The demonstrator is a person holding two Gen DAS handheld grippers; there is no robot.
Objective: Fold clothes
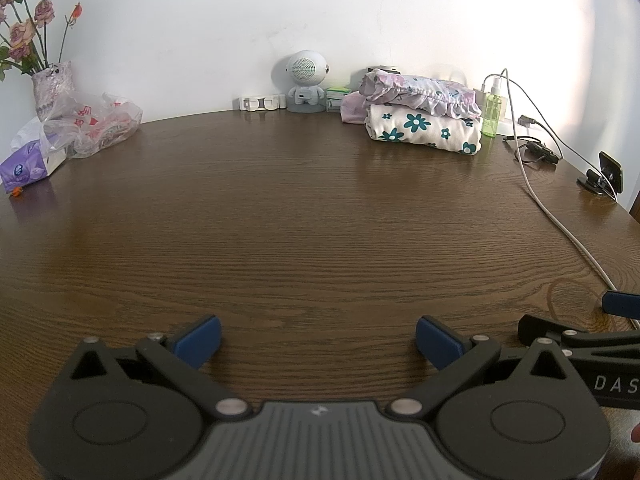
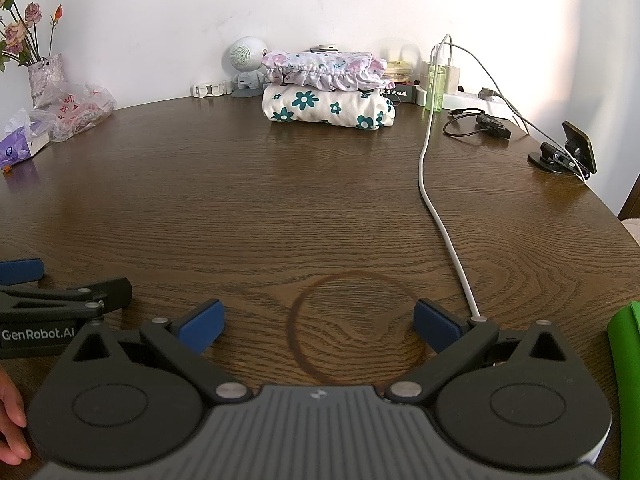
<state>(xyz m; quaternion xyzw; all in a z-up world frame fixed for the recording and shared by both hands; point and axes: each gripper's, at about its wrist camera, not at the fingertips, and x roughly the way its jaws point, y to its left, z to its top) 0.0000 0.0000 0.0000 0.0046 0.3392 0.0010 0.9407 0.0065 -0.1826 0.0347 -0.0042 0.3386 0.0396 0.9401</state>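
both claws hang side by side, low over the wooden bench; the left claw and right claw gape wide, empty. the folded clothes sit stacked at the far edge by the wall.

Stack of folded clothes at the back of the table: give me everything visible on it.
The stack of folded clothes holds two soft cotton-like pieces: a cream one with teal flowers below, and a white one with pink-purple flowers and a gathered ruffle edge on top. It rests on the brown wooden table near the white wall, neatly folded, touched by neither gripper.
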